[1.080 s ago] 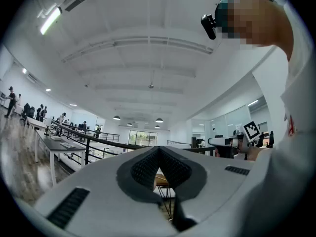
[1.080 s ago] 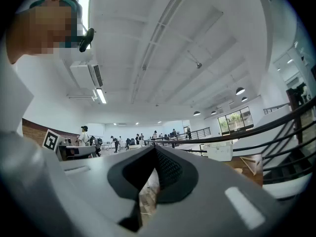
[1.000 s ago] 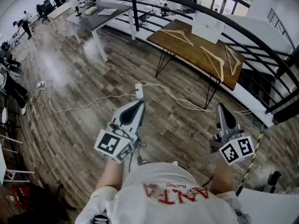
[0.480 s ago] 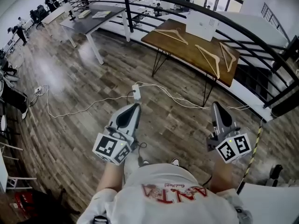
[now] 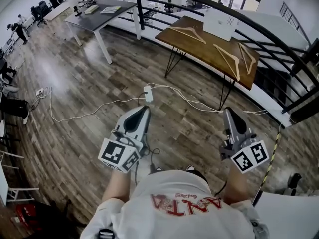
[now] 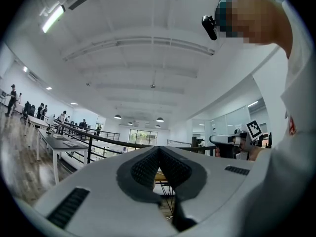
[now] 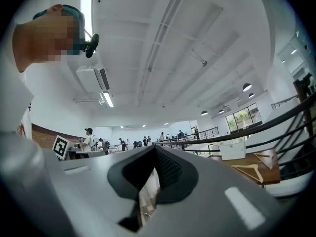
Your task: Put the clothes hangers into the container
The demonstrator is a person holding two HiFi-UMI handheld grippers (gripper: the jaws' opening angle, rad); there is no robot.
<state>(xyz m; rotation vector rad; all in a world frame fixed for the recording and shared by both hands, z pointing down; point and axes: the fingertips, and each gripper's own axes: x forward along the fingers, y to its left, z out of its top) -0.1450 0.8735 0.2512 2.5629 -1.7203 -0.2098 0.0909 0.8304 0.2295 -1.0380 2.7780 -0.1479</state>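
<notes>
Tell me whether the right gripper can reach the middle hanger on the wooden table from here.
Probably not yet: the right gripper, shut, is well short of the wooden table holding the middle hanger. Only floor and cables lie between.

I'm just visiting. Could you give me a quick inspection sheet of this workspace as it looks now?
Surface: wooden table on black legs.
Job's things: three wooden clothes hangers lie flat on it; white container at its far edge.
Clutter: nothing seen.
Grippers: left hand-held gripper and right hand-held gripper both shut, empty.
Cables: white power strip with leads on the wood floor.
Surroundings: black railing, grey table, people far off.
</notes>
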